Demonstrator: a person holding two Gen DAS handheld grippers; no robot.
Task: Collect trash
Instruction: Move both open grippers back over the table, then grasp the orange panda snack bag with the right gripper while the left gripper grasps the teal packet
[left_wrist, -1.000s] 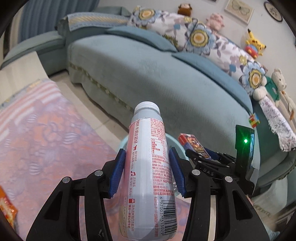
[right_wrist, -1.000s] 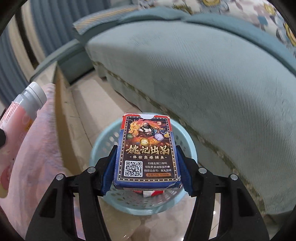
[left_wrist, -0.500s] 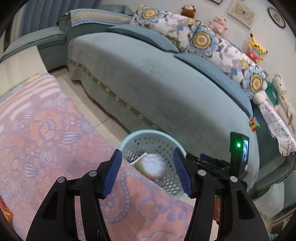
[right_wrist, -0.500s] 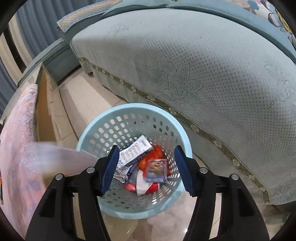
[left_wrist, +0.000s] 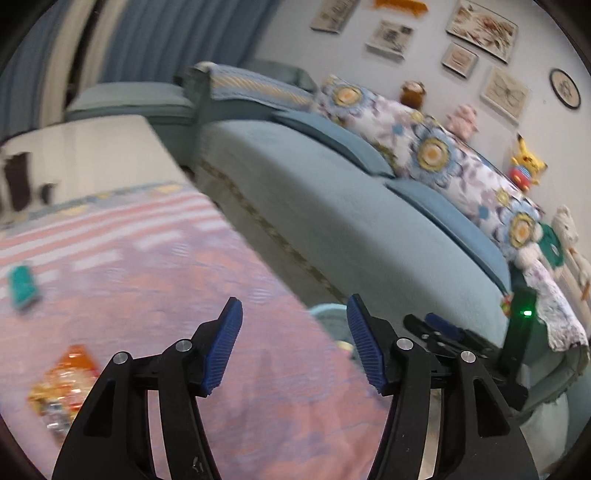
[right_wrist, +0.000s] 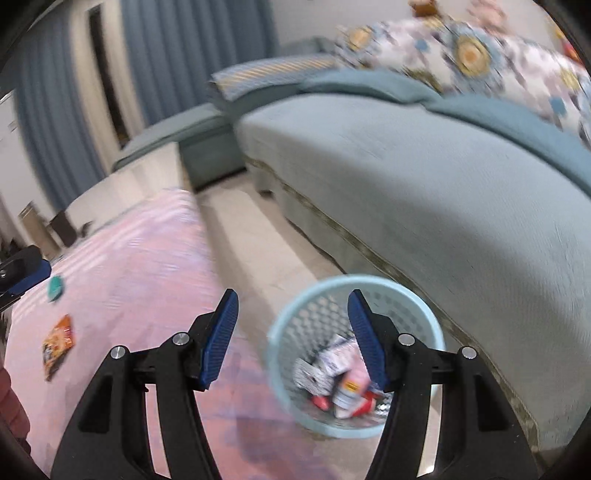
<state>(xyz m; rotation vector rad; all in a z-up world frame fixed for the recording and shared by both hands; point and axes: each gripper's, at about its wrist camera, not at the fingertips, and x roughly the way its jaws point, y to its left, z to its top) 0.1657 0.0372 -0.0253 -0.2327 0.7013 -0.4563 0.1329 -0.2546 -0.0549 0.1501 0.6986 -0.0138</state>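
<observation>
Both ribbed blue jaws spread empty, round perforated plastic basket (right_wrist: 424, 306) holding crumpled wrappers (right_wrist: 332, 365), pink patterned cloth (left_wrist: 147, 280).

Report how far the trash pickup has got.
Done: the light blue basket on the floor by the sofa already holds several wrappers and packs. In hand: nothing; the left gripper and the right gripper are both open and empty. Left: an orange snack packet and a small teal item lie on the pink patterned cloth.
</observation>
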